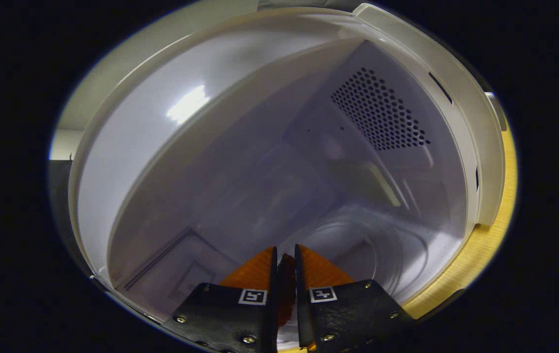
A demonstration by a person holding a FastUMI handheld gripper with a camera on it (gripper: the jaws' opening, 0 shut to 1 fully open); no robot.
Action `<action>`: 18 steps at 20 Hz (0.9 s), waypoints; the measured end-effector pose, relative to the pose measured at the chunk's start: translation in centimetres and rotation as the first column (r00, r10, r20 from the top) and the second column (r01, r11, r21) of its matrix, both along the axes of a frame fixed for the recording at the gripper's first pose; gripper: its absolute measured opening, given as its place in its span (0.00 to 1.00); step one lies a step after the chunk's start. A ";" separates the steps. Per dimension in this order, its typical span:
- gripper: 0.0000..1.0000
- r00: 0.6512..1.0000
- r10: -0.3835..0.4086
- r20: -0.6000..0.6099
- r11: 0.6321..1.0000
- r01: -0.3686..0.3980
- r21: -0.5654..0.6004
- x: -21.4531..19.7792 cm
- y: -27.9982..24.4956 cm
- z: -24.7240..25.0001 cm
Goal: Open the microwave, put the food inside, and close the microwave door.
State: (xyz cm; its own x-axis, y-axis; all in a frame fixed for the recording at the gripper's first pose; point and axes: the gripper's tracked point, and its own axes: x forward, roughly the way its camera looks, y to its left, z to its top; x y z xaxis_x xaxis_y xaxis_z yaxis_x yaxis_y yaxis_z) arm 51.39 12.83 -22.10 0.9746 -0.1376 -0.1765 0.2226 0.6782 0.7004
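The microwave (pixel 461 98) is open and I look straight into its white cavity (pixel 240 162), which appears tilted. A round glass turntable (pixel 372 245) lies on the cavity floor just beyond the fingers. My gripper (pixel 285 257) reaches in at the opening, fingers nearly together. A thin reddish-orange piece of food (pixel 286 289) sits in the narrow gap between them, pressed from both sides. Most of the food is hidden by the fingers.
A perforated vent panel (pixel 377 110) is on one inner wall, and a light reflection shows on another wall (pixel 189 103). The microwave stands on a pale wooden tabletop (pixel 483 250) that runs along its front frame.
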 end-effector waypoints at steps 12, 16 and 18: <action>0.96 0.948 0.315 -0.042 0.926 -0.316 -0.206 -8.4 4.6 2.6; 0.97 0.880 0.474 -0.028 0.816 -0.451 -0.361 -18.0 8.2 6.6; 0.97 0.832 0.553 0.039 0.752 -0.479 -0.453 -23.7 10.6 10.3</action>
State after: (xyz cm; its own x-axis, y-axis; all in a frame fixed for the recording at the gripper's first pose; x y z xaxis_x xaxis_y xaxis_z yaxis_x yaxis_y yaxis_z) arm 27.71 23.42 -11.76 0.9265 0.3720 -0.0572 -0.3350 0.8842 0.3255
